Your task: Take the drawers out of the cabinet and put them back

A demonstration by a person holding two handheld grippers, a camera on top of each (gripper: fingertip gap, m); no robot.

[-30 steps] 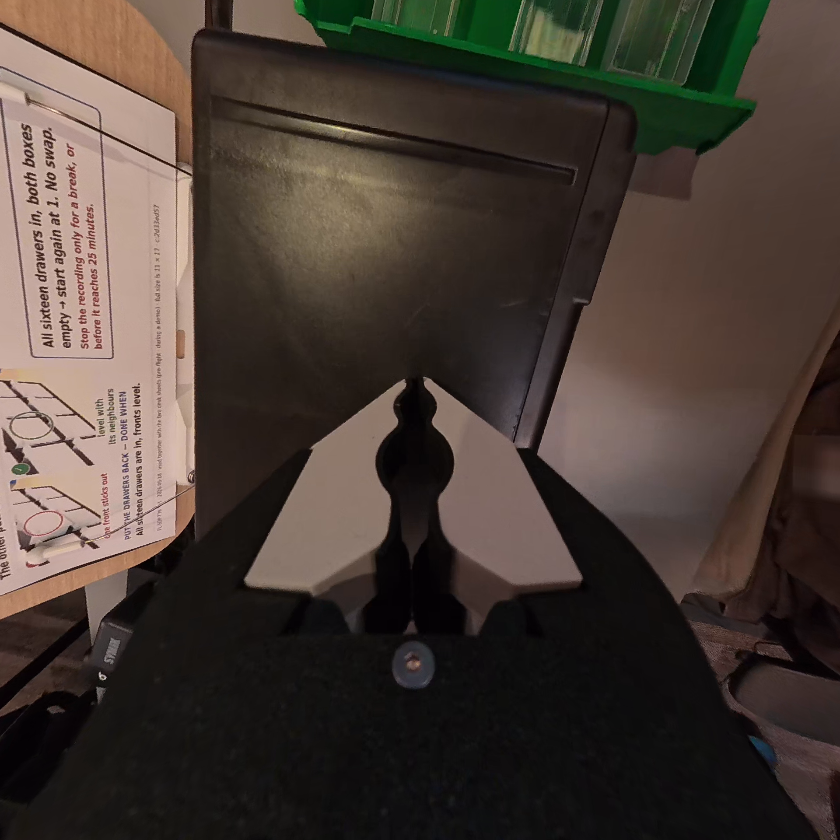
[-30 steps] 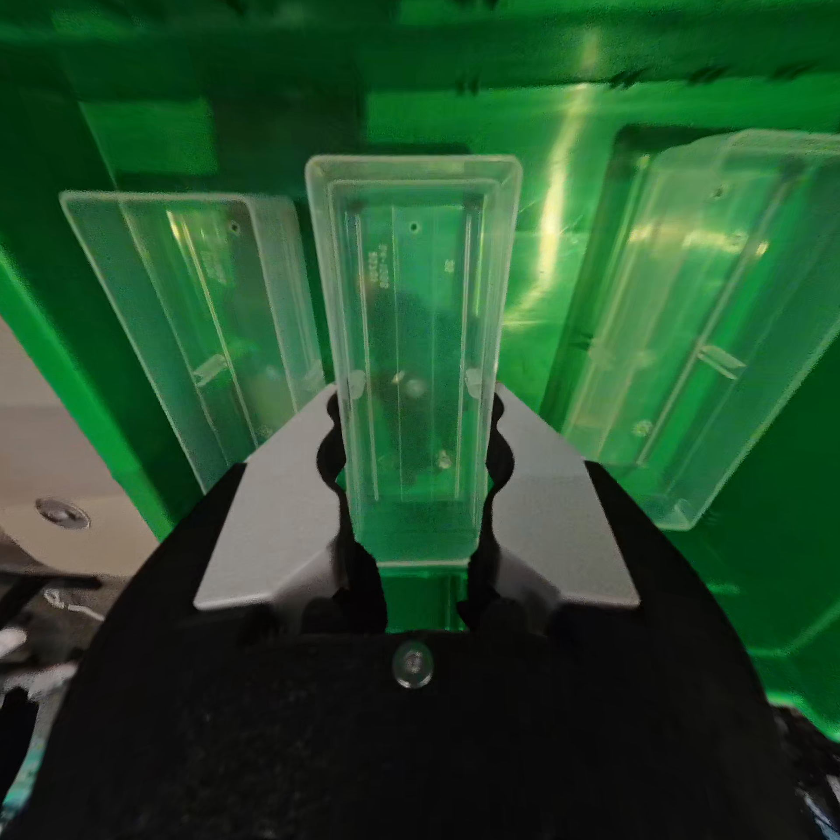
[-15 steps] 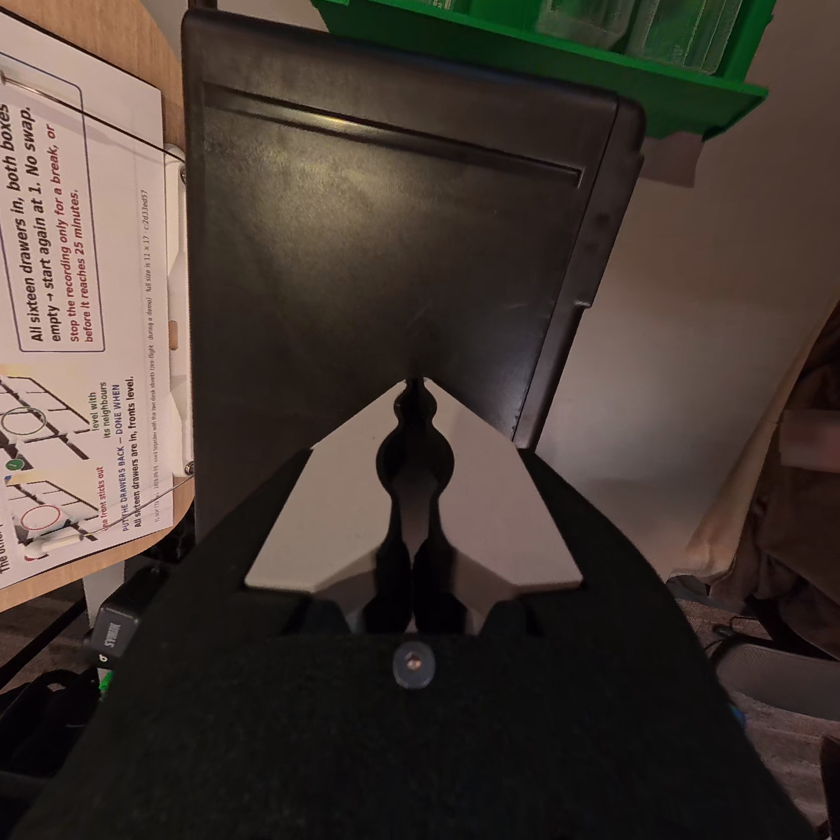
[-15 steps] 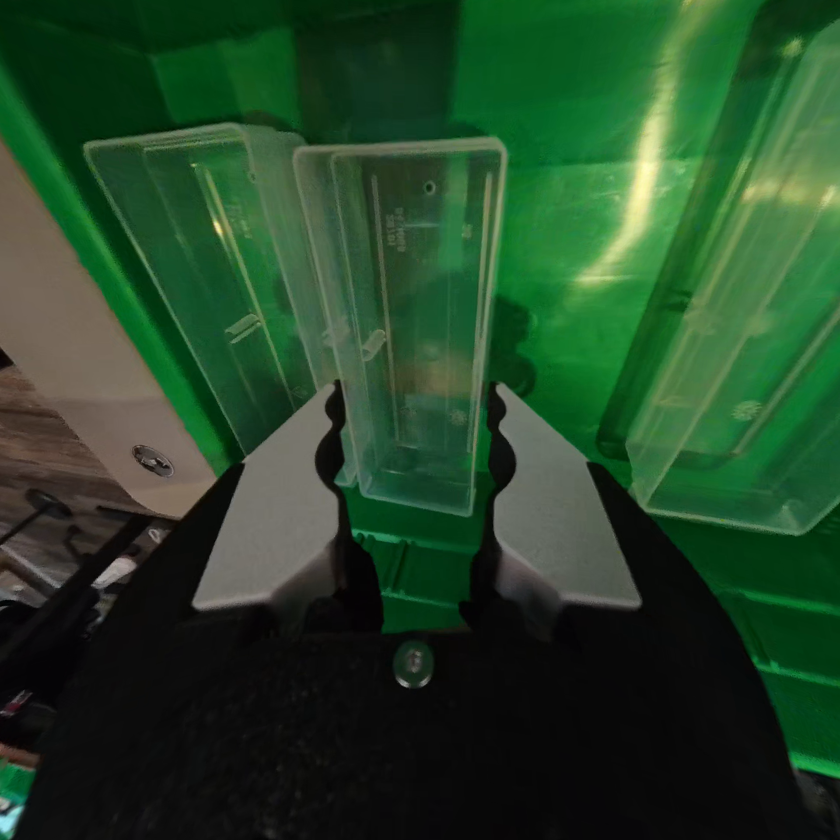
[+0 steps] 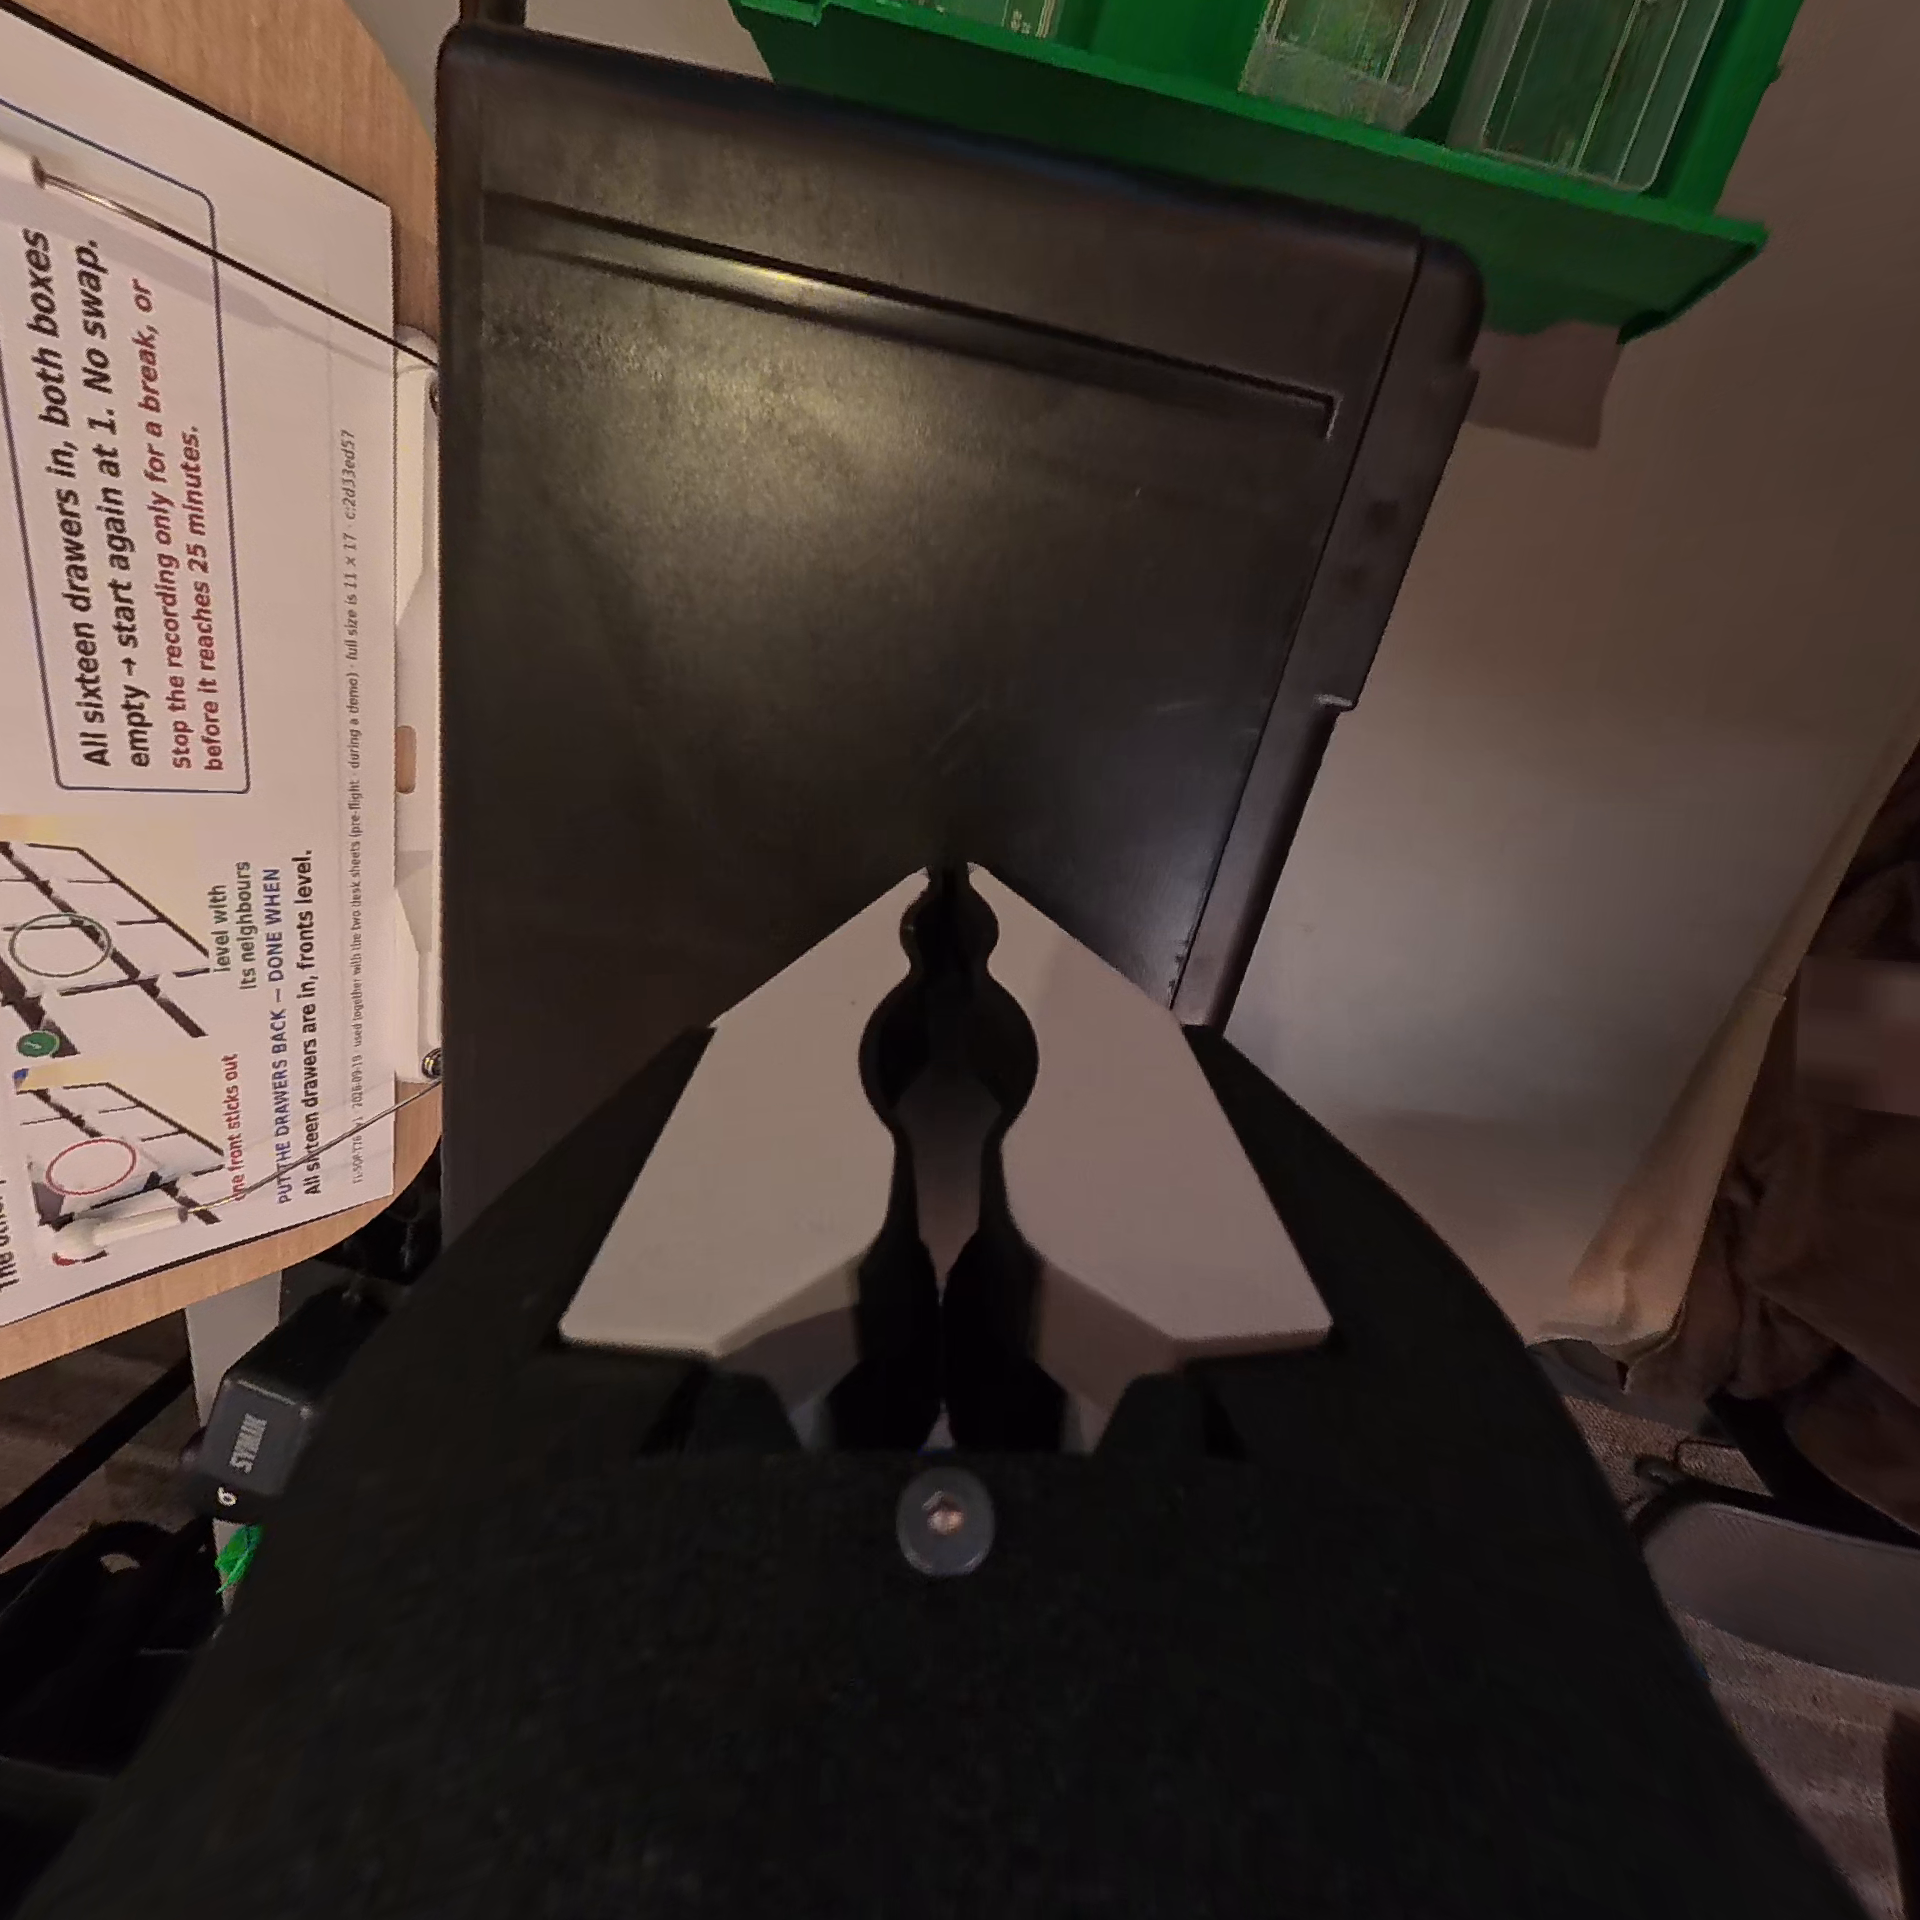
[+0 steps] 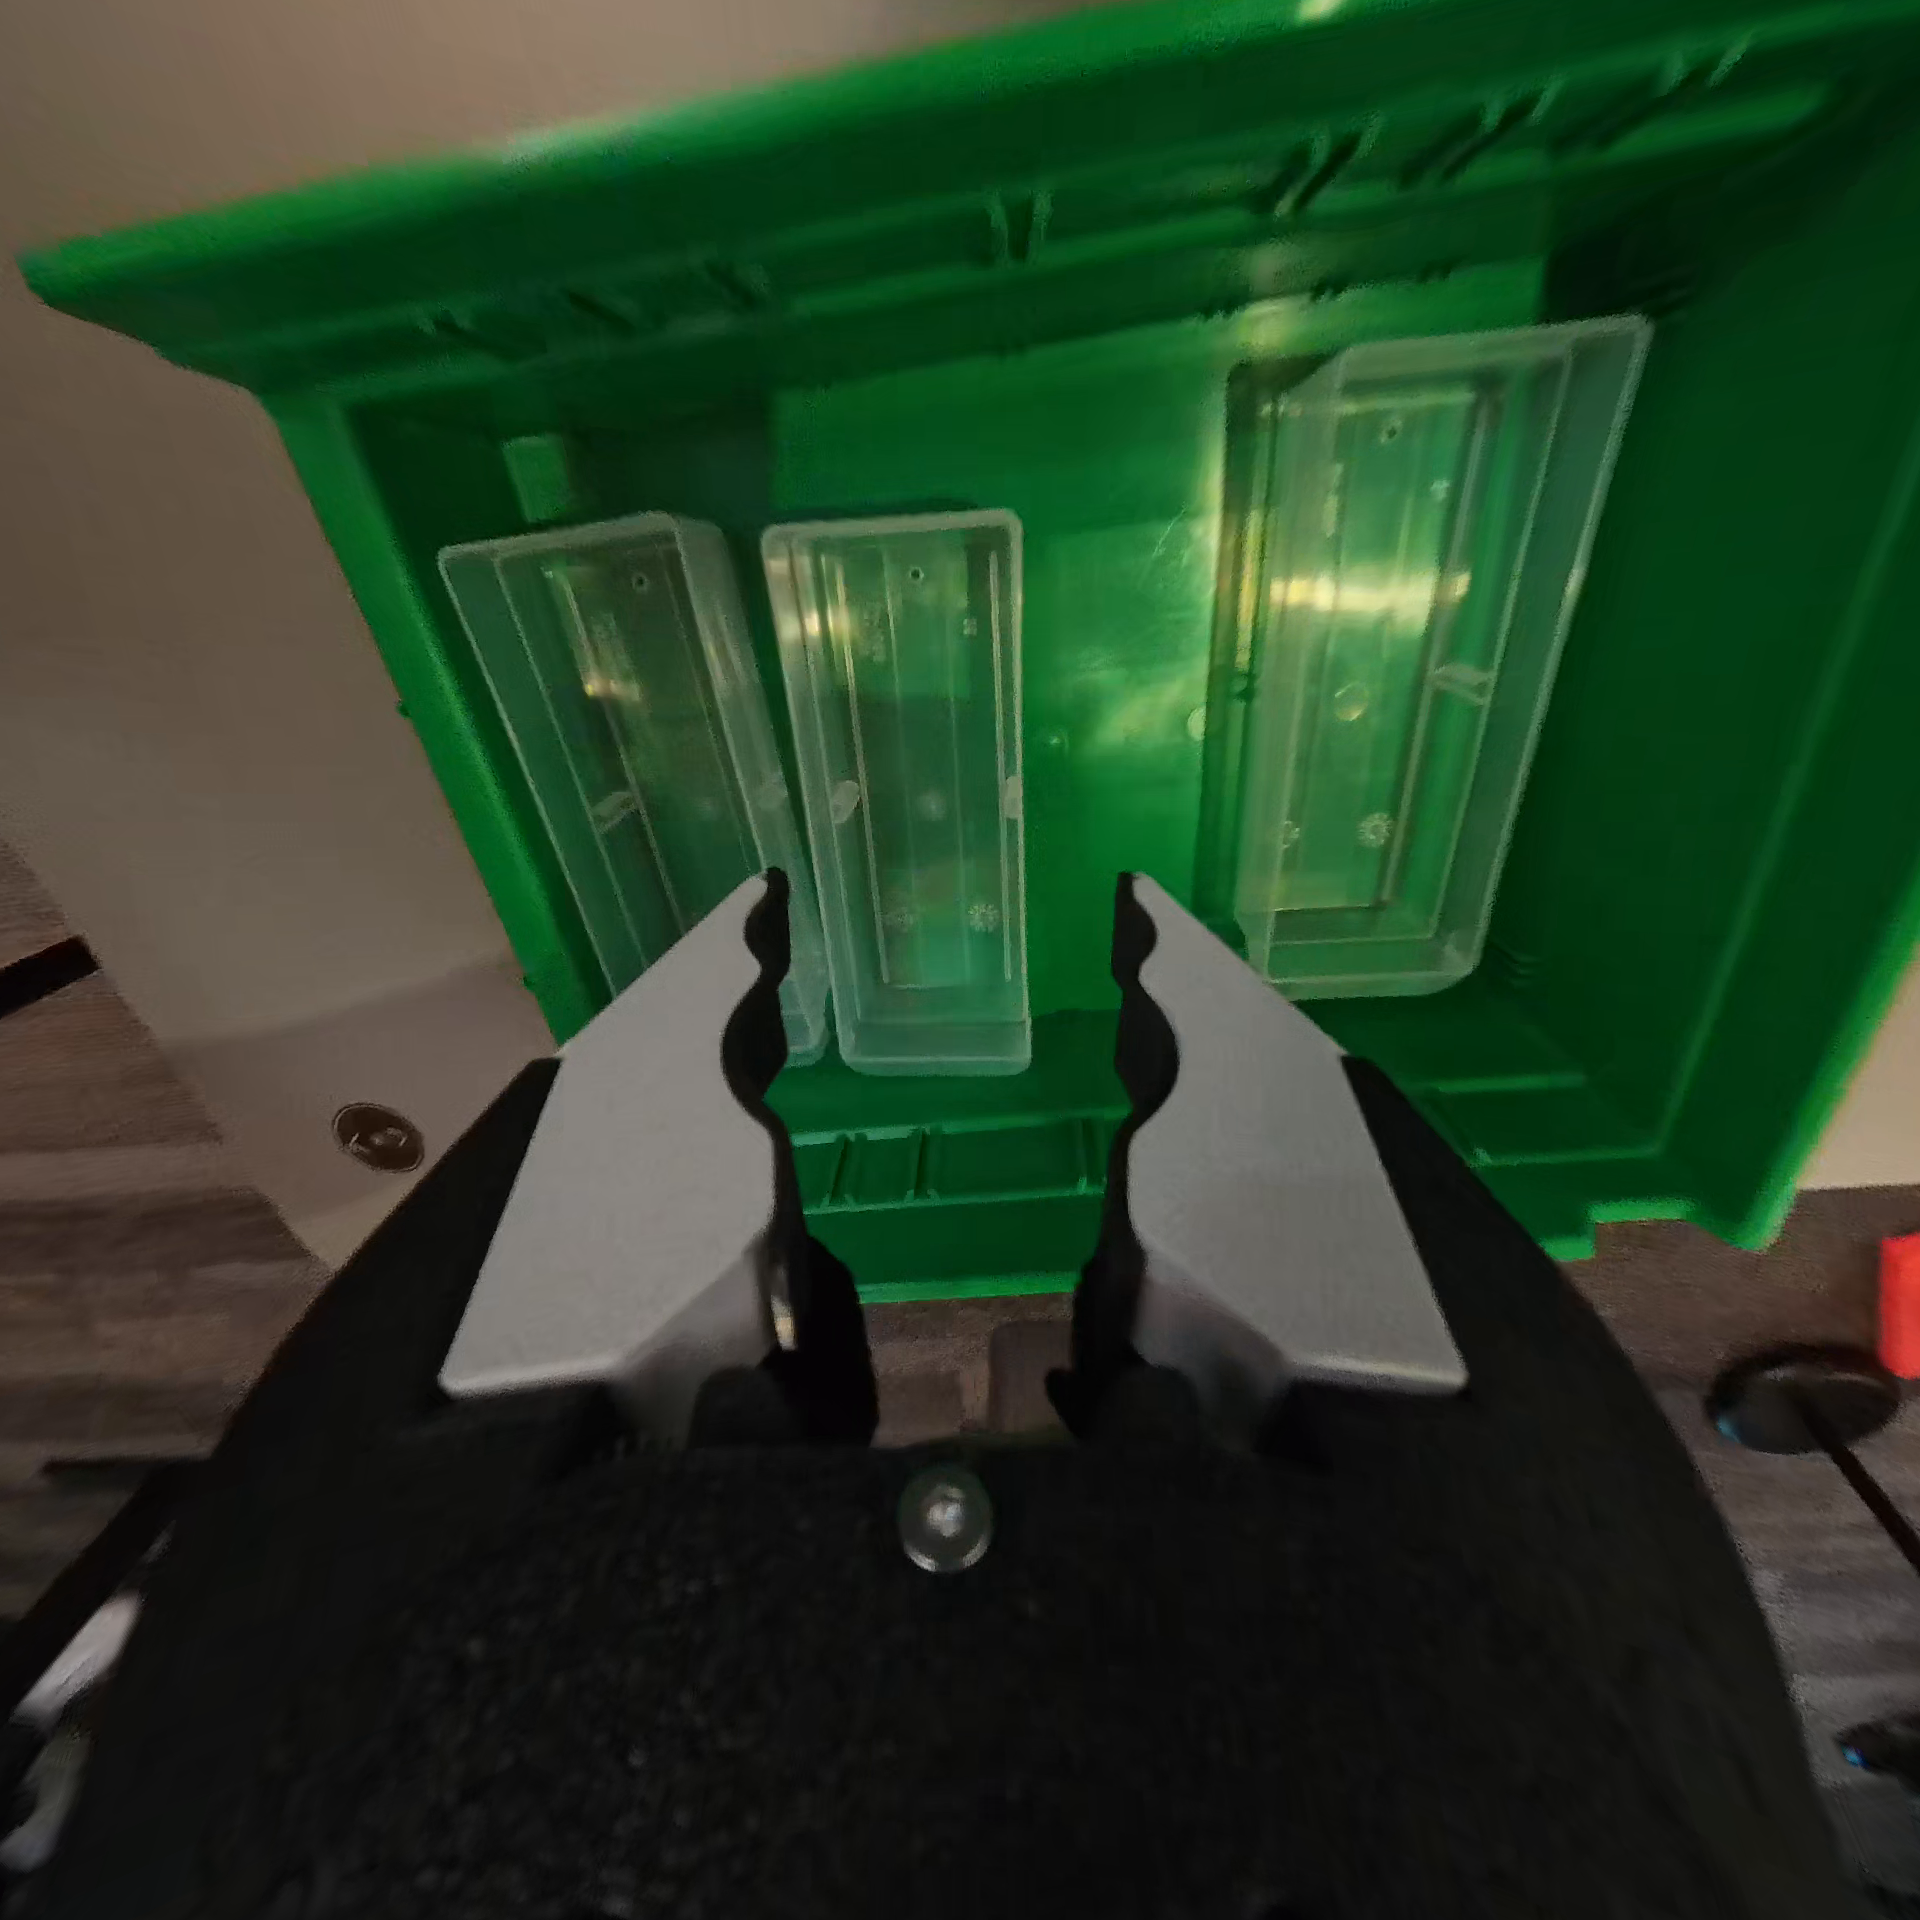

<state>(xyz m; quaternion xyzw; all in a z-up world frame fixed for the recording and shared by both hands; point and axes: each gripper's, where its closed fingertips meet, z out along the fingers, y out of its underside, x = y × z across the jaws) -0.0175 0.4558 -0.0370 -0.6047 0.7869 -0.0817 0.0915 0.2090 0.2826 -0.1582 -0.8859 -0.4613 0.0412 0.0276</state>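
In the right wrist view a green bin (image 6: 1714, 727) holds three clear plastic drawers: one at the left (image 6: 613, 748), one in the middle (image 6: 914, 790), one at the right (image 6: 1392, 665). My right gripper (image 6: 945, 894) is open and empty, drawn back just in front of the middle drawer. In the left wrist view my left gripper (image 5: 948, 883) is shut with its tips pressed against the black cabinet's flat top (image 5: 883, 540). The green bin (image 5: 1299, 177) with clear drawers shows beyond the cabinet. The cabinet's front is hidden.
A white instruction sheet (image 5: 187, 675) lies on a wooden board left of the cabinet. A pale wall (image 5: 1610, 779) stands to the cabinet's right. Near the bin are a dark wood-grain table (image 6: 135, 1195), a round cable hole (image 6: 1803, 1397) and a red object (image 6: 1899, 1299).
My right gripper let go of the middle clear drawer, left it lying in the green bin, opened wider and pulled back. The left gripper stayed shut against the cabinet.
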